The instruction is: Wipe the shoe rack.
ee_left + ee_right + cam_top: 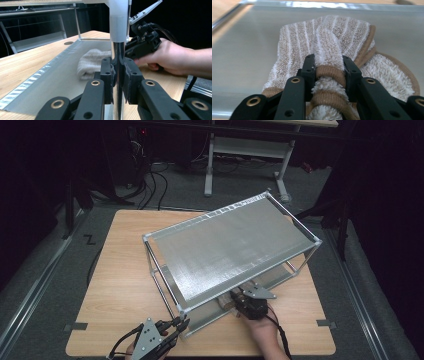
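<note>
High view: a two-tier metal shelf rack sits skewed on the wooden table. The left gripper is at the rack's near corner post, and the right gripper reaches in under the rack's top shelf from the person's side, onto the lower shelf.

Left gripper view: the jaws are clamped tight on the rack's chrome corner post, pads flat against it on both sides. Past the post, a striped towel lies bunched on the rack's lower shelf, with the right gripper and the hand holding it just beside the towel.

Right gripper view: the jaws are closed partway on a thick fold of the towel, its tan hem pinched between the pads; the rest spreads out on the lower shelf.

Risks, as I judge them: the grip takes only a bunched ridge, so pulling could let the loose layers drag, snag on the rack's rim or post, or slip free. A hard tug might also shift the rack if the left hold on the post gives.
</note>
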Demonstrator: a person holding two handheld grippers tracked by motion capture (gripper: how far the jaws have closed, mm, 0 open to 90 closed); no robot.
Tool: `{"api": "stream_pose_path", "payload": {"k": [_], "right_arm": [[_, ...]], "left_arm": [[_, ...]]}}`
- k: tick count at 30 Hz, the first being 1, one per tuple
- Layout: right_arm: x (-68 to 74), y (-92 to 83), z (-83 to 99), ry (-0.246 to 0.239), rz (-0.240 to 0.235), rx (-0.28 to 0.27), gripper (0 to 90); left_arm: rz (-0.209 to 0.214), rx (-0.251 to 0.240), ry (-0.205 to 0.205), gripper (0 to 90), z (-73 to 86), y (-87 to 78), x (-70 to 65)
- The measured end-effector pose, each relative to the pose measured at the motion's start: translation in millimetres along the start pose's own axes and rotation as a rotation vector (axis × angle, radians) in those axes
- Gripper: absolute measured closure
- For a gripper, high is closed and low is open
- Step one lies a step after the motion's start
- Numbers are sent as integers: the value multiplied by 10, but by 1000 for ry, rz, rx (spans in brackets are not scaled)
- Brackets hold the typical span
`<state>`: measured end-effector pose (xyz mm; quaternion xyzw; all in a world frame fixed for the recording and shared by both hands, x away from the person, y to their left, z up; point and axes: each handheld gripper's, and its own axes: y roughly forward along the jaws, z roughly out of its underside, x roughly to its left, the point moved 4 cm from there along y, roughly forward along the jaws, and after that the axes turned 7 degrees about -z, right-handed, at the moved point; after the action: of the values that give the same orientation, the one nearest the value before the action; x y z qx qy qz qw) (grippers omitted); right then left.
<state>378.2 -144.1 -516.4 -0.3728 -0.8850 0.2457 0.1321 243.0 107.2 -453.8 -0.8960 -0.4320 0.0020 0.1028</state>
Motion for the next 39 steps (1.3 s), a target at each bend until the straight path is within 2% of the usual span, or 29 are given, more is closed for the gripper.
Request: {"api": "stream_pose_path", "payload": {"k": [10, 16, 21, 23, 25, 31, 35, 39], "right_arm": [[578, 152, -24, 6, -128, -3, 676], [857, 200, -28, -43, -178, -6, 666], [1020, 221, -19, -32, -211, 4, 653], [1024, 226, -20, -54, -198, 5, 658], [1013, 226, -18, -44, -191, 12, 665], [934, 234, -20, -59, -158, 23, 673], [806, 224, -20, -54, -131, 29, 674], [629, 192, -13, -18, -84, 30, 674]], "left_arm": [[1, -5, -8, 797, 2, 6, -1], [-1, -5, -9, 797, 1, 8, -2], [-3, -4, -10, 797, 1, 7, -4], [-3, -4, -10, 797, 1, 7, -4], [-3, -5, -10, 798, 1, 7, -3], [-2, -4, -14, 798, 0, 8, -3], [-2, -5, -13, 798, 1, 7, -2], [0, -5, -18, 798, 2, 7, -2]]}}
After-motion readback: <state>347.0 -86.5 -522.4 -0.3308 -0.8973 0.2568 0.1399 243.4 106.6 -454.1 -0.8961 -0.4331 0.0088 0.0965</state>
